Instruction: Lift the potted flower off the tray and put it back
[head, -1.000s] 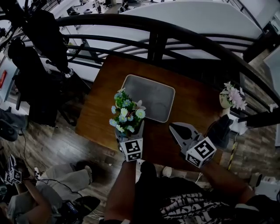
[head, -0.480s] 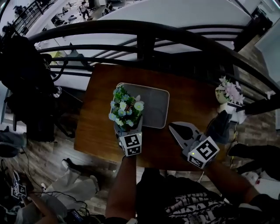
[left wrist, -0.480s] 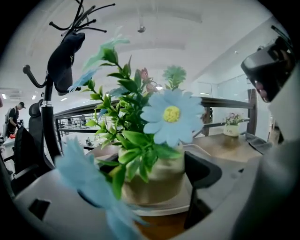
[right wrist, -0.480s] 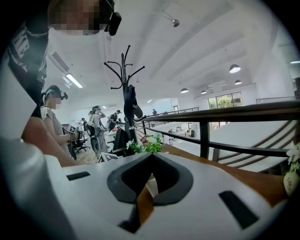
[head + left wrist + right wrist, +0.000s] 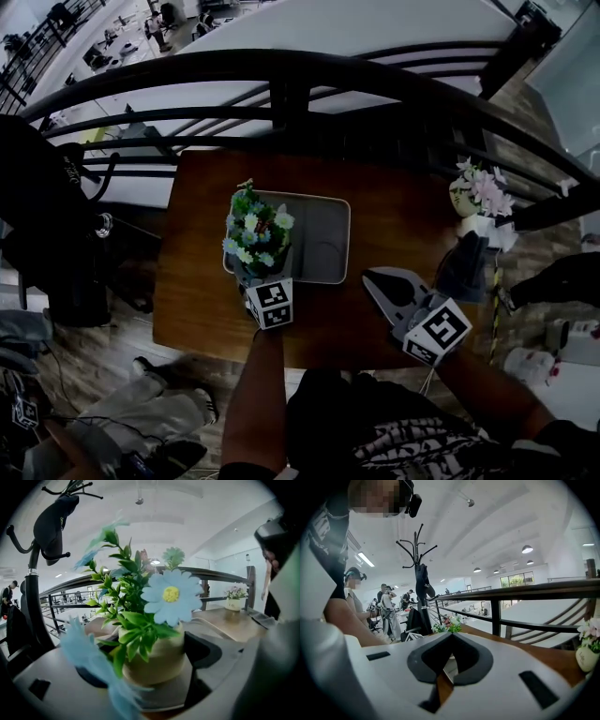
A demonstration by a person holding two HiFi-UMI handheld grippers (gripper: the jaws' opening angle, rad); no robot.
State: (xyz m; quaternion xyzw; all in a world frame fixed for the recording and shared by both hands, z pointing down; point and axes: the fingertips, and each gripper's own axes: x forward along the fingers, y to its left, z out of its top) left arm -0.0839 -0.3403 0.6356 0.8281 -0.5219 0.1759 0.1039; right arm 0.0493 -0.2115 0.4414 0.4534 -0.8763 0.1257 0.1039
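The potted flower [image 5: 253, 232], blue and white blooms over green leaves in a cream pot [image 5: 157, 656], hangs over the left end of the grey tray [image 5: 330, 217]. My left gripper [image 5: 256, 274] is shut on the pot, with its jaws wide on either side [image 5: 151, 665]. I cannot tell whether the pot touches the tray. My right gripper [image 5: 368, 277] hovers over the brown table [image 5: 192, 300], right of the tray. Its jaws are shut with nothing between them [image 5: 450, 637]. The right gripper view shows the flower [image 5: 448, 626] small, beyond the tips.
A second pot with pink flowers [image 5: 478, 193] stands at the table's right edge, seen too in the right gripper view [image 5: 588, 649]. A black object [image 5: 469, 264] lies near it. A dark railing [image 5: 281, 84] runs behind the table. People stand far left [image 5: 386, 609].
My left gripper has carried the potted flower from the table in front of the tray's left corner to over the tray's left end. The right gripper has hardly shifted.
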